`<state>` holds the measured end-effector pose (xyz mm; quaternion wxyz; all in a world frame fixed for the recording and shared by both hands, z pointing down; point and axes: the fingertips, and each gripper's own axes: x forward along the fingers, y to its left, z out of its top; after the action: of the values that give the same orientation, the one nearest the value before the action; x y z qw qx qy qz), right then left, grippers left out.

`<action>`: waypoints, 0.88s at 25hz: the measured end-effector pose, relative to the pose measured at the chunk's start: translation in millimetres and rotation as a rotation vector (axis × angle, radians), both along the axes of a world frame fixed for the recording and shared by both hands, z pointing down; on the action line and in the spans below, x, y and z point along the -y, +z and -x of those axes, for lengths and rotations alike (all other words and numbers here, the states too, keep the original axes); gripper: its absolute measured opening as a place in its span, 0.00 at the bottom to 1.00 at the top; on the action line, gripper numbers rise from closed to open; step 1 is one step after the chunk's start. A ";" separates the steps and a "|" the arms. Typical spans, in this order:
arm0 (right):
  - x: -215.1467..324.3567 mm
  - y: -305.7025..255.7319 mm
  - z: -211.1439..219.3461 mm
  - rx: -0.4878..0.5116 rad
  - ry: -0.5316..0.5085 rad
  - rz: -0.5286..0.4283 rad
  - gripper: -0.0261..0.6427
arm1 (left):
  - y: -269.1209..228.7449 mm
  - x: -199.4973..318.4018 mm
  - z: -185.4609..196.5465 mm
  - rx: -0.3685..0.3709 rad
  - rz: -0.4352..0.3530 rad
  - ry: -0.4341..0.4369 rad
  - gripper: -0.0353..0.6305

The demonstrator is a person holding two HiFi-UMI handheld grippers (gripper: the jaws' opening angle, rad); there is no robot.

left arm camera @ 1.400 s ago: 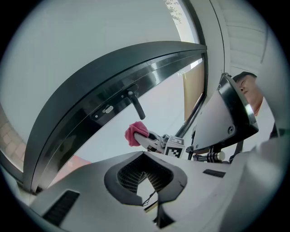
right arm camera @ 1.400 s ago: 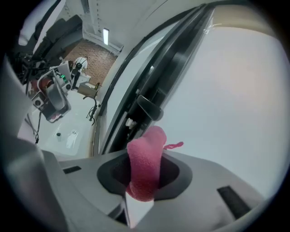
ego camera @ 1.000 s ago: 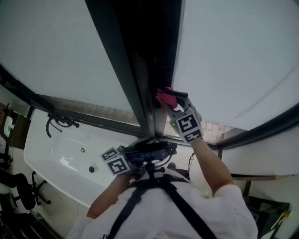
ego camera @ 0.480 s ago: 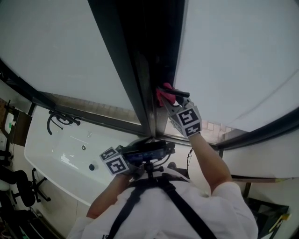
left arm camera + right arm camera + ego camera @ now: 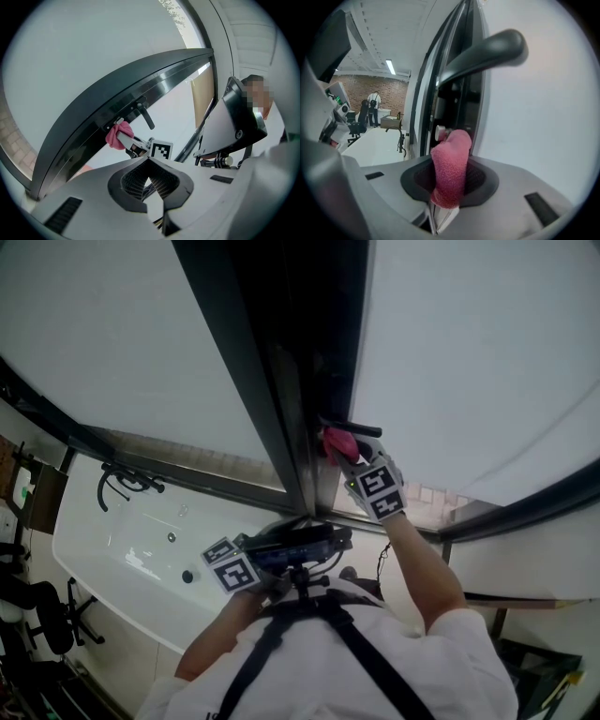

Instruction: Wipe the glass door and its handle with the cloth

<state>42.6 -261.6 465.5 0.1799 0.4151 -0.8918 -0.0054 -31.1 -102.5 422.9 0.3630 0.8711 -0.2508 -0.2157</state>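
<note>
Pink cloth (image 5: 451,164) in right gripper (image 5: 446,208)

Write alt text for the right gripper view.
The right gripper clamps a pink cloth just below the dark lever handle of a glass door. A white bathtub with a black faucet lies beyond at left.

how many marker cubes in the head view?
2. One marker cube on the left gripper, low by the person's chest; the other on the right gripper, raised at the door handle. None seems hidden.
</note>
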 end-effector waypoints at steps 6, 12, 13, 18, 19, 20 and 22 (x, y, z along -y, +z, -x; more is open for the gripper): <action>-8.5 -36.8 -12.3 0.104 0.018 -0.055 0.18 | 0.3 -0.6 -2.0 0.007 0.002 0.012 0.04; -5.2 -68.7 -6.2 0.143 0.028 -0.199 0.18 | 2.8 -2.1 -2.8 0.010 0.018 0.021 0.04; -4.0 -66.2 -3.1 0.132 0.027 -0.216 0.18 | 3.8 -2.5 -2.4 0.009 0.022 0.022 0.04; -5.4 -29.8 1.2 0.051 0.018 -0.214 0.18 | 11.2 -7.7 0.9 0.014 0.050 0.013 0.04; -5.9 -23.8 1.0 0.040 0.021 -0.213 0.18 | 12.8 -8.8 1.9 0.015 0.056 0.011 0.04; -6.2 -18.5 1.1 0.029 0.024 -0.215 0.18 | 14.6 -9.7 3.5 0.015 0.063 0.007 0.04; -5.2 -8.5 2.9 0.010 0.030 -0.222 0.18 | 18.4 -10.3 8.6 0.017 0.079 -0.004 0.04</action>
<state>39.7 -256.3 457.0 0.1286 0.4458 -0.8803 -0.0993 -39.7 -92.2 441.3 0.3945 0.8573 -0.2641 -0.1992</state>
